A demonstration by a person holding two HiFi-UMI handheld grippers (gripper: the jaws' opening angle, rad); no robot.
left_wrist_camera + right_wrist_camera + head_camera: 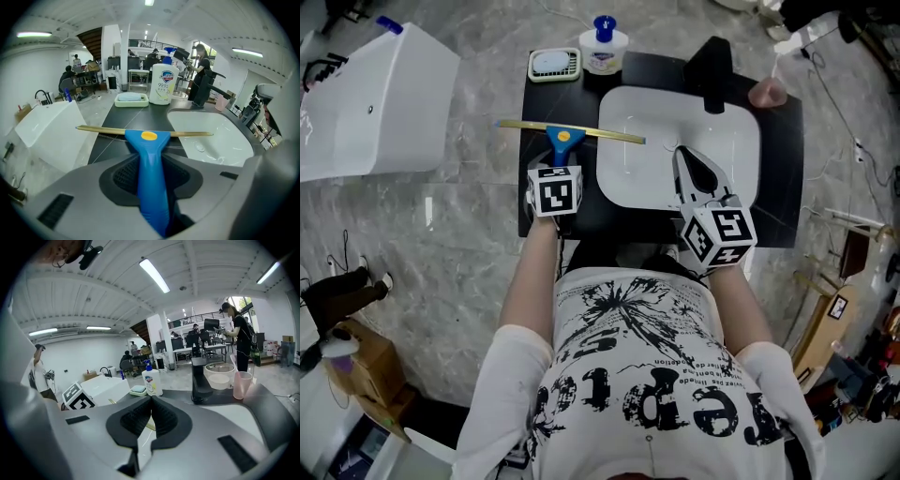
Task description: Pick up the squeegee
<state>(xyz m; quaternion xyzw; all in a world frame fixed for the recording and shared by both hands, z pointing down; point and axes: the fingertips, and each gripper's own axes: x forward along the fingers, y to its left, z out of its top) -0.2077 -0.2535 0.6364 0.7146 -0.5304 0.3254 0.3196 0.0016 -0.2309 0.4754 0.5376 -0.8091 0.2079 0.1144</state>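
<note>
Grasp step: the left gripper point(150, 166) pinches the blue plastic handle of the yellow-bladed squeegee point(149, 137).
Its blade lies on the black counter point(546, 103) beside the white basin point(675, 117). The right gripper point(150, 399) is closed and empty. Next, I judge, comes a level lift.
</note>
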